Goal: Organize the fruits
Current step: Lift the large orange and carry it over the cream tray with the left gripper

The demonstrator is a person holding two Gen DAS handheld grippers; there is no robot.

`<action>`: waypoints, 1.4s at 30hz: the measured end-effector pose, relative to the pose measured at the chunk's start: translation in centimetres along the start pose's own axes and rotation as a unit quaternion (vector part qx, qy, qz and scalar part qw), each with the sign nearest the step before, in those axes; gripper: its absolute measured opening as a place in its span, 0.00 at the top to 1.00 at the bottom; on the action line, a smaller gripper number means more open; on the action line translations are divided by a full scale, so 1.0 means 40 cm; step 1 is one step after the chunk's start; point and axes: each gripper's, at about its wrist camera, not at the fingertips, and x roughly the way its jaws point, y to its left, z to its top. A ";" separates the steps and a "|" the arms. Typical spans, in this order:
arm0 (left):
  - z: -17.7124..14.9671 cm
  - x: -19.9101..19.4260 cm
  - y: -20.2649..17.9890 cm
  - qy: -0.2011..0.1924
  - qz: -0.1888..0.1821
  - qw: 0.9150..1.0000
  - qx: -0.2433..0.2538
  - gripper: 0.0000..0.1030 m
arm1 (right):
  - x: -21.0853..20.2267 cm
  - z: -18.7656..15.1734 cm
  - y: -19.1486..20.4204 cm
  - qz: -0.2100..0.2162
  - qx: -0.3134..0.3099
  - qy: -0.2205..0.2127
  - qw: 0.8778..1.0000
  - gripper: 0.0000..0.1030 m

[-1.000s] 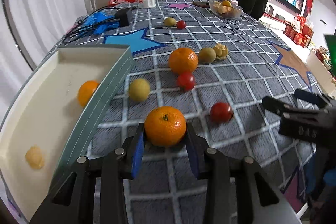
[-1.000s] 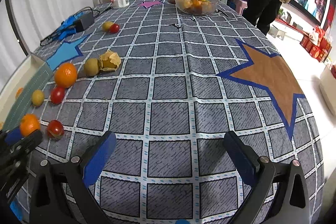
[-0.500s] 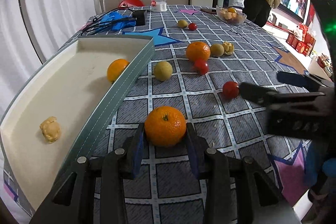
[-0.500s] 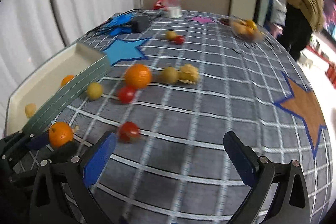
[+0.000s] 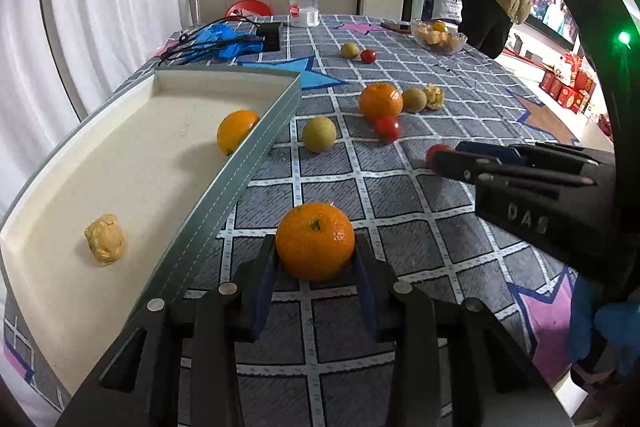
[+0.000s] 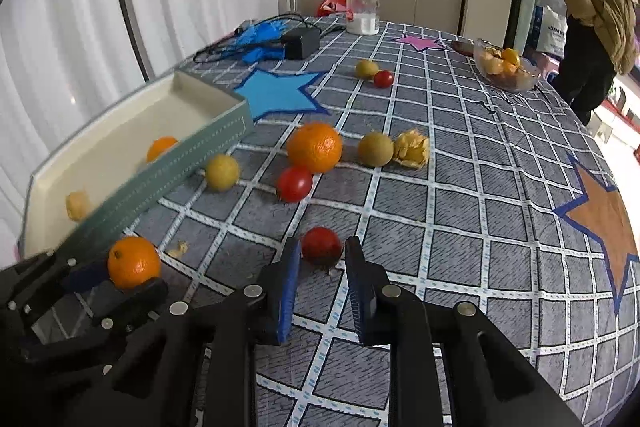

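Observation:
My left gripper (image 5: 315, 247) is shut on a small mandarin (image 5: 315, 241), held just above the checked tablecloth beside the white tray (image 5: 256, 163). My right gripper (image 6: 321, 255) has its jaws closing on a small red tomato (image 6: 321, 247), and the blue pads press its sides. The tray holds an orange (image 5: 236, 131) and a husked yellow fruit (image 5: 105, 239). Loose on the cloth lie a big orange (image 6: 315, 147), a yellow-green fruit (image 6: 222, 171), another tomato (image 6: 294, 183), a brownish-green fruit (image 6: 375, 149) and a husked fruit (image 6: 412, 149).
At the far end stand a plastic bottle (image 6: 362, 5), a glass bowl of fruit (image 6: 506, 69), a black adapter with cables (image 6: 300, 42), and a fruit and tomato pair (image 6: 374, 73). A person (image 6: 592, 19) stands beyond the table's right edge.
My right gripper swung left toward the tray and went from wide open to closed around the red tomato. The left gripper kept its grip on the mandarin and drifted slightly along the tray.

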 end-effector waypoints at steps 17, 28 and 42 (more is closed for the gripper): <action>0.059 -0.087 0.136 -0.054 0.033 0.998 -0.031 0.61 | -0.027 0.078 0.095 0.053 -0.007 -0.014 0.998 0.76; 0.049 -0.083 0.272 -0.055 0.070 0.993 -0.075 0.61 | 0.008 0.132 0.229 0.084 -0.041 -0.008 0.996 0.76; 0.037 -0.074 0.329 -0.052 0.082 0.991 -0.097 0.61 | 0.026 0.144 0.290 0.092 -0.062 -0.003 0.994 0.76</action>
